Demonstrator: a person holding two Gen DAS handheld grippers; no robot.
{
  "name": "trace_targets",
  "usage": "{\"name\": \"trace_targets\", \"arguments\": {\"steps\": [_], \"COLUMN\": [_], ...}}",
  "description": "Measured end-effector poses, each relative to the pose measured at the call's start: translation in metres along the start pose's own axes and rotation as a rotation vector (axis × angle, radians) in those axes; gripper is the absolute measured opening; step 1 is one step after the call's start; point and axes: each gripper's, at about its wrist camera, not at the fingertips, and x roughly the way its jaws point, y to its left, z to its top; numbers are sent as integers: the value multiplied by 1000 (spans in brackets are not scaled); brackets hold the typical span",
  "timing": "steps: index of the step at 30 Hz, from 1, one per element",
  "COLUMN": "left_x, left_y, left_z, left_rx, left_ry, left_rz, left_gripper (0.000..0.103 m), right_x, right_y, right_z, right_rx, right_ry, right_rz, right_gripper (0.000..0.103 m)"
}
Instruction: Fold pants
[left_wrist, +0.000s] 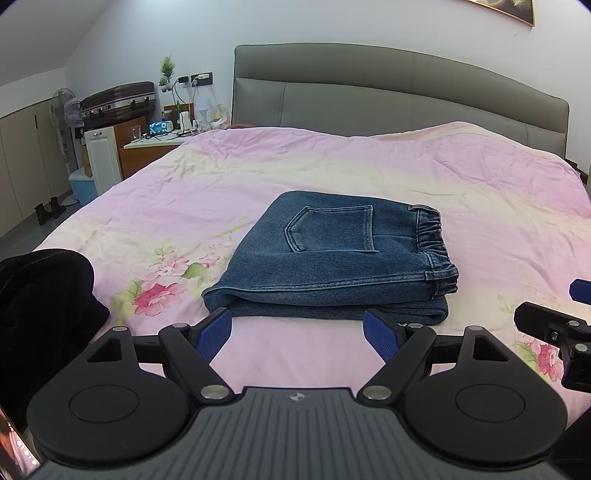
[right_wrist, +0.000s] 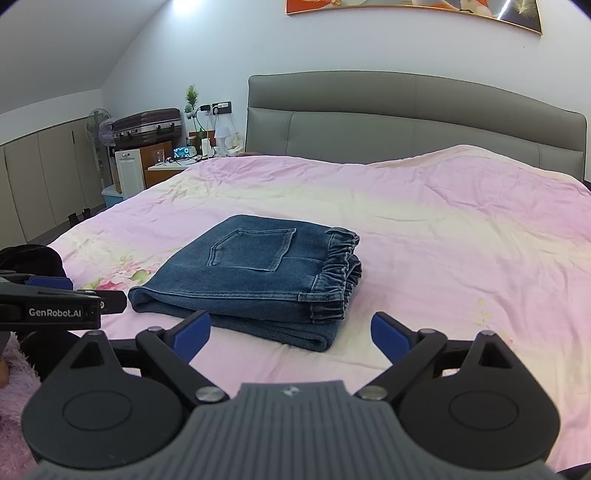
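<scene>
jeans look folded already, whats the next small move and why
Probably just draw both grippers back. The jeans lie in a compact stack on the bedspread, pocket up, and the left gripper and right gripper are open, holding nothing.

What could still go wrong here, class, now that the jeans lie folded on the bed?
1. The left tongs, open, sit close to the folded jeans; a forward nudge could shift the lower layer.
2. The elastic waistband edges look uneven, so the stack may slump.
3. The black garment nearby could snag the tongs.
</scene>
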Motion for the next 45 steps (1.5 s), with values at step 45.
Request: {"name": "trace_targets", "arguments": {"steps": [45], "left_x": [-1], "left_y": [-1], "left_z": [1], "left_rx": [-1], "left_ry": [2], "left_rz": [0], "left_gripper": [95], "right_x": [-4], "right_y": [2], "right_z": [-1], "right_rx": [-1], "right_ry": [2], "right_rz": [16], "right_gripper": [91]}}
